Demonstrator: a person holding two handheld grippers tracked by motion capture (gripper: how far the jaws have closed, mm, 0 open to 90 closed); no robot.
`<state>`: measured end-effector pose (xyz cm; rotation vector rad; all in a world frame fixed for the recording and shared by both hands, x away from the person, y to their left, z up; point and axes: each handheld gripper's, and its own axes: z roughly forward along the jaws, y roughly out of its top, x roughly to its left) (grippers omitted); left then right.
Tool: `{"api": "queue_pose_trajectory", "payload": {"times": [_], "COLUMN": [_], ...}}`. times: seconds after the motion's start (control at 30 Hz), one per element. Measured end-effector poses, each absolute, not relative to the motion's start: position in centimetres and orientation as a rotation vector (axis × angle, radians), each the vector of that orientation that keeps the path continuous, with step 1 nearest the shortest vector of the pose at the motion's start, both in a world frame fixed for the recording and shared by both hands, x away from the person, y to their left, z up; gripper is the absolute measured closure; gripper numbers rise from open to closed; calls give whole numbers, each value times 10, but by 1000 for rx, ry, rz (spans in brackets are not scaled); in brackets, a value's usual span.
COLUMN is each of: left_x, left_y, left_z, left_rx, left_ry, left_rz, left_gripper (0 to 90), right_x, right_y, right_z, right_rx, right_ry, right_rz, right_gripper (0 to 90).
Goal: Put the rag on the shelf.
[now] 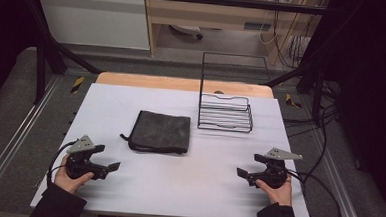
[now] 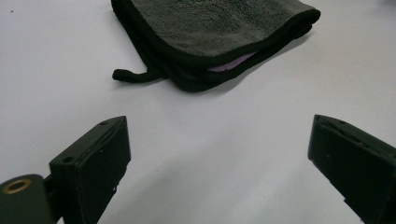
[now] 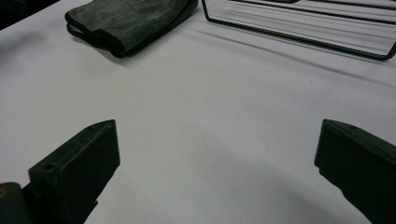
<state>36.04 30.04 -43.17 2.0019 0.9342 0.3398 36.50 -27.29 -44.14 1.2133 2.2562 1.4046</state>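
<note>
Resting low on the table, your left gripper [image 1: 112, 167] and right gripper [image 1: 241, 172] flank the untouched folded cloth [image 1: 160, 132]. Left gripper view: jaws wide, empty, cloth [image 2: 212, 37] ahead. Right gripper view: jaws wide, empty; cloth [image 3: 128, 21] ahead-left, rack [image 3: 299, 28] ahead-right. Everything remains undone.

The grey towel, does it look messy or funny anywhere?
Mostly neat: the grey towel lies folded flat on the table. One small oddity: a black loop sticks out from its corner, and a bit of purple peeks between the folds.
</note>
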Motion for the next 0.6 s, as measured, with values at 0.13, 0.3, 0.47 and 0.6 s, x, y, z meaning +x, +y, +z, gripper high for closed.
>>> {"api": "queue_pose_trajectory", "payload": {"times": [0.13, 0.3, 0.47, 0.6], "left_x": [360, 361, 360, 361], "left_y": [300, 301, 302, 303], "left_z": [-432, -432, -433, -434], "left_rx": [2007, 2006, 2005, 2004], "left_ry": [934, 942, 944, 946], "left_rz": [344, 344, 343, 345], "left_gripper": [57, 57, 58, 59], "right_x": [365, 365, 365, 366], "right_y": [-272, -269, -262, -255], "right_z": [-442, -442, -441, -441], "right_rx": [1213, 1223, 1222, 1214], "right_ry": [2255, 2253, 2263, 2274], "right_rz": [1399, 1402, 1387, 1380], "right_gripper": [9, 11, 12, 12]}}
